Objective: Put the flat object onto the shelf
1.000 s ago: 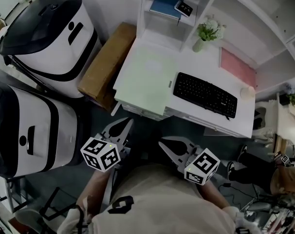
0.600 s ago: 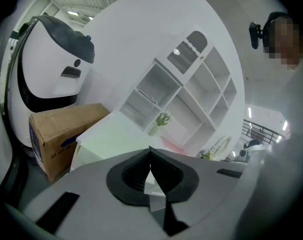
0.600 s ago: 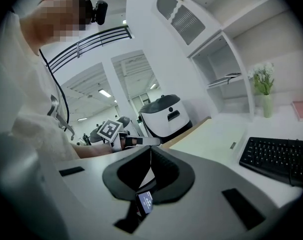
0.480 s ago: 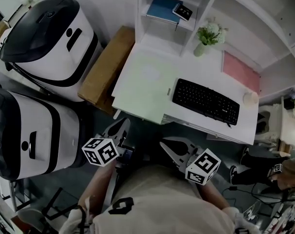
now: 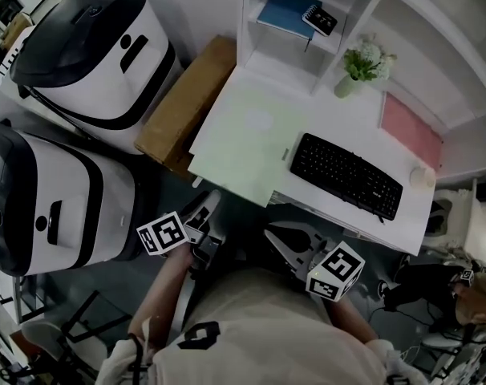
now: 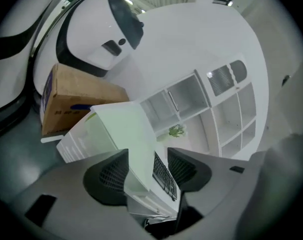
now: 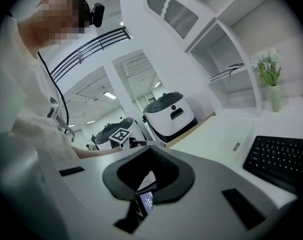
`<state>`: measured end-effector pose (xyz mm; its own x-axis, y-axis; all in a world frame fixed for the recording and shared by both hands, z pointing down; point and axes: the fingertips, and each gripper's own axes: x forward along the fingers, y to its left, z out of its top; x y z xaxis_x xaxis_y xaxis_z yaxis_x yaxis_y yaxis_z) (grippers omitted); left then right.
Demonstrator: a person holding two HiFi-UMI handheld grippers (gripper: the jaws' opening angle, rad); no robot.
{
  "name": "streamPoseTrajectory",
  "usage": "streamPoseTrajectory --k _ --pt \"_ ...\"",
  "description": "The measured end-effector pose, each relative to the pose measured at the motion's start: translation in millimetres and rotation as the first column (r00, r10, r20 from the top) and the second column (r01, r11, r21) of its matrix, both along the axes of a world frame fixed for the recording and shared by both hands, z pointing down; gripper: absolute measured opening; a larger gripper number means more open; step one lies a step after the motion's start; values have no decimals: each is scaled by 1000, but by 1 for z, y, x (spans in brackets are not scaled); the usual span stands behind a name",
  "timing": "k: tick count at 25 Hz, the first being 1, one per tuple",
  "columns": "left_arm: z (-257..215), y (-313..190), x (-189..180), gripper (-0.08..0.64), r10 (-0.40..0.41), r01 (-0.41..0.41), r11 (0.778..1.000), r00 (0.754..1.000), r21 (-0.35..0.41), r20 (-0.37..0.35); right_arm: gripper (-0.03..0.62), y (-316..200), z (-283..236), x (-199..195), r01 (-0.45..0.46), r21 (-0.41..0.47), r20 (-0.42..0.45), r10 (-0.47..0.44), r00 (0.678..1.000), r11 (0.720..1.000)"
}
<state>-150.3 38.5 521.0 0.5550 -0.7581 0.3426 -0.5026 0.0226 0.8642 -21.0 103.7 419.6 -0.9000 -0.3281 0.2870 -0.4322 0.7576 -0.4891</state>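
Observation:
A pale green flat pad [image 5: 247, 135] lies on the left part of the white desk [image 5: 331, 107]; in the left gripper view the green pad [image 6: 124, 129] sits ahead of the jaws. A pink flat sheet [image 5: 411, 131] lies at the desk's right. The white shelf [image 5: 295, 46] behind holds a blue notebook [image 5: 287, 10]. My left gripper [image 5: 208, 205] hangs below the desk's front edge. Its jaws are opening, and nothing is between them [image 6: 146, 152]. Beside it my right gripper [image 5: 270, 233] is shut and holds nothing [image 7: 150, 150].
Two large white-and-black machines [image 5: 91, 46] [image 5: 42, 199] stand at the left, a cardboard box [image 5: 187, 103] between them and the desk. A black keyboard [image 5: 347, 175] and a potted plant [image 5: 362, 61] are on the desk. A person [image 5: 467, 295] sits at the far right.
My left gripper has rolled, so its marker cube now faces more sideways, and it sits slightly nearer the desk edge. The right gripper has stayed put. The head view has shifted a little.

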Motion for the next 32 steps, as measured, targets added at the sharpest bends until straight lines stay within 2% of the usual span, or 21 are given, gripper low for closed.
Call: streamPoseTrajectory --k 5,9,15,20,24,28,32 --pt "26 -4 -1 360 -38 35 996 999 -82 -29 25 -8 3 5 18 -36 27 -17 999 999" --pt "50 -11 1 401 -77 63 987 993 -145 -91 25 -10 8 10 35 -57 39 -33 999 998" --pt "80 -25 5 407 -112 83 978 983 -189 -143 25 -15 12 19 29 -88 58 -24 998 996" --pt "86 -35 9 407 -168 123 974 955 -190 -244 25 -16 15 29 18 -106 53 -12 998 994" --pt "92 -39 7 407 -170 122 975 948 -184 -269 25 -17 19 34 14 -121 49 -8 999 993" --pt "103 -37 7 407 -169 116 971 951 -210 -259 25 -18 21 38 13 -133 43 -7 999 991" --pt "106 -43 8 418 -160 111 977 946 -182 -282 25 -16 24 37 16 -144 32 -12 999 990"
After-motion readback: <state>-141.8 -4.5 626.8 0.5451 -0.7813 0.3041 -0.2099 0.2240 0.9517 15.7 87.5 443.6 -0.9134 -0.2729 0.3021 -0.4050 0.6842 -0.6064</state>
